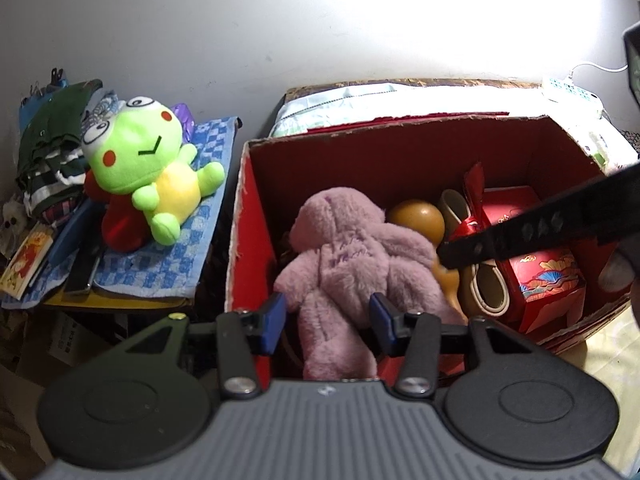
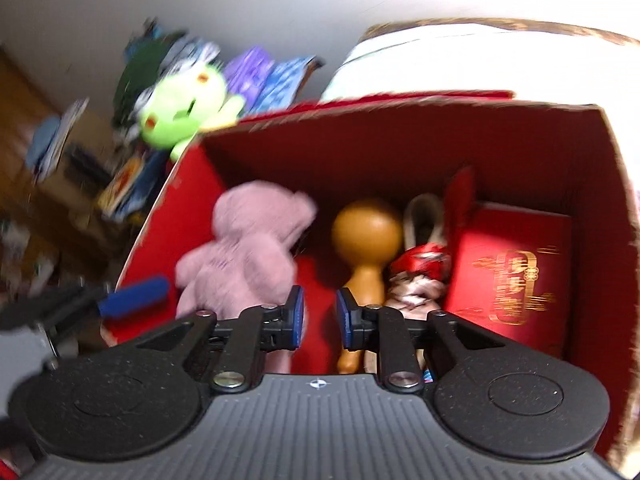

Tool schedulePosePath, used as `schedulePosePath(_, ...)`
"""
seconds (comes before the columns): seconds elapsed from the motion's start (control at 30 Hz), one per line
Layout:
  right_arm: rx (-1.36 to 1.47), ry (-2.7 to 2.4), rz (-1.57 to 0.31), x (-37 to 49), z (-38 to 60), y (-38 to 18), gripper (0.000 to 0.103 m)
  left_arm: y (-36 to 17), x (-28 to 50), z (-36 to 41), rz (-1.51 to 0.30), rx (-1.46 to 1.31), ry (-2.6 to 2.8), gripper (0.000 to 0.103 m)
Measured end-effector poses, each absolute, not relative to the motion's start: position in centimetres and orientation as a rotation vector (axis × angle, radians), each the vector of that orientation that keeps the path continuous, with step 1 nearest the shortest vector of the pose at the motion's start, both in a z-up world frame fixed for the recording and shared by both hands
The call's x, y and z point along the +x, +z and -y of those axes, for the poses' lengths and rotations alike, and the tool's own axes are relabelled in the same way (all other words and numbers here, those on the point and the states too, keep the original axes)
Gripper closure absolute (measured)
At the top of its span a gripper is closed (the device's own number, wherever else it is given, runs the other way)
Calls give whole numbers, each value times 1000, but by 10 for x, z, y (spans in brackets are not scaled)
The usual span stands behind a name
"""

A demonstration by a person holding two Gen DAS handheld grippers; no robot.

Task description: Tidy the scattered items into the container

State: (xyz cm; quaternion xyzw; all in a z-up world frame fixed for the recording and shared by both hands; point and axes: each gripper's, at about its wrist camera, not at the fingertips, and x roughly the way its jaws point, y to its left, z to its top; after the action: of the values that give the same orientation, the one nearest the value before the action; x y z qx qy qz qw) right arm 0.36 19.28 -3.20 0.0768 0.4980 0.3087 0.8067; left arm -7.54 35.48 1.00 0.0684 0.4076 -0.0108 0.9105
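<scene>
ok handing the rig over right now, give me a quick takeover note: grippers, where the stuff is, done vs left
Left gripper: open over the pink plush, holding nothing.
Right gripper: open, empty, above the red box.
In the box: pink plush, wooden gourd, red gift box, slippers.
Still out: green frog plush, lying on the blue checked cloth left of the box.
Left: probably the frog goes in next.
</scene>
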Motion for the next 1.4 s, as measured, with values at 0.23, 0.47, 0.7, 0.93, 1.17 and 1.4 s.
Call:
schedulePosePath(0.23, 111, 749, -1065, -2, -226, -37, 98, 14, -73, -354, -846, 176, -7, 51)
schedulePosePath(0.47, 93, 723, -1072, -3, -226, -41, 95, 10, -72, -353, -864, 167, -5, 51)
schedulePosePath(0.7, 98, 690, -1058, 0, -214, -36, 91, 6, -62, -352, -898, 162, 23, 51)
schedulePosePath(0.93, 93, 637, -1040, 7, -211, -35, 91, 2, -60, -353, -920, 152, 35, 51)
schedulePosePath(1.17, 37, 673, -1029, 10, -226, -37, 93, 1, -59, -352, -920, 155, 41, 51)
schedulePosePath(1.4, 89, 728, -1057, 13, -227, -41, 100, 1, -58, -350, -924, 164, 55, 52)
